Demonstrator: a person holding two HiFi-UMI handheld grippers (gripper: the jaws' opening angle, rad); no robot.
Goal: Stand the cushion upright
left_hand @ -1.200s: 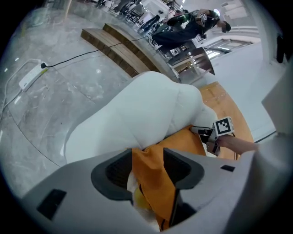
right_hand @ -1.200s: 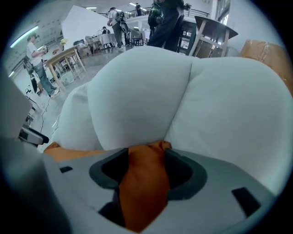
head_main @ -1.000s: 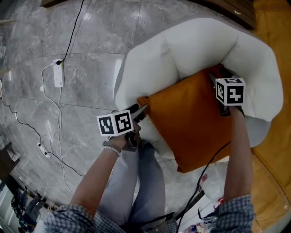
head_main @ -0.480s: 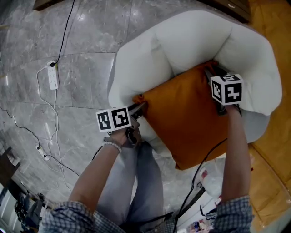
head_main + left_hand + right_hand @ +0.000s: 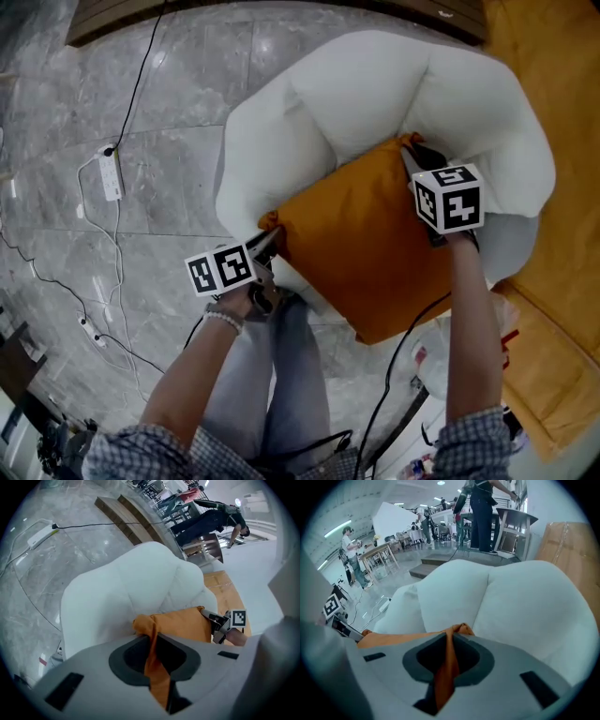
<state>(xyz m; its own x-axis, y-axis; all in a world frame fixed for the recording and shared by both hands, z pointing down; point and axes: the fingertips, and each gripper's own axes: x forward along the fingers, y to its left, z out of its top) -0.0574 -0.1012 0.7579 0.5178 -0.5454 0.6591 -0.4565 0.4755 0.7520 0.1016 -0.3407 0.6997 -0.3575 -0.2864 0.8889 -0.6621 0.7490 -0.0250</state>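
Observation:
An orange cushion (image 5: 366,244) lies tilted on the seat of a white armchair (image 5: 375,84). My left gripper (image 5: 270,234) has just closed its jaws on the cushion's left corner (image 5: 145,626); the fabric is pinched between the pads. My right gripper (image 5: 411,156) has likewise just closed on the far right corner (image 5: 458,631), close to the chair's backrest. In the left gripper view the right gripper (image 5: 216,624) shows across the cushion (image 5: 180,623). The near corner of the cushion hangs over the seat's front edge.
A power strip (image 5: 111,178) and cables lie on the grey marble floor at left. Cardboard (image 5: 553,234) lies to the right of the chair. My legs (image 5: 281,375) stand at the chair's front. People and furniture stand far behind the chair (image 5: 483,508).
Both grippers' jaws have closed onto the cushion's corners. Both hands have lifted a little, raising the held corners off the seat.

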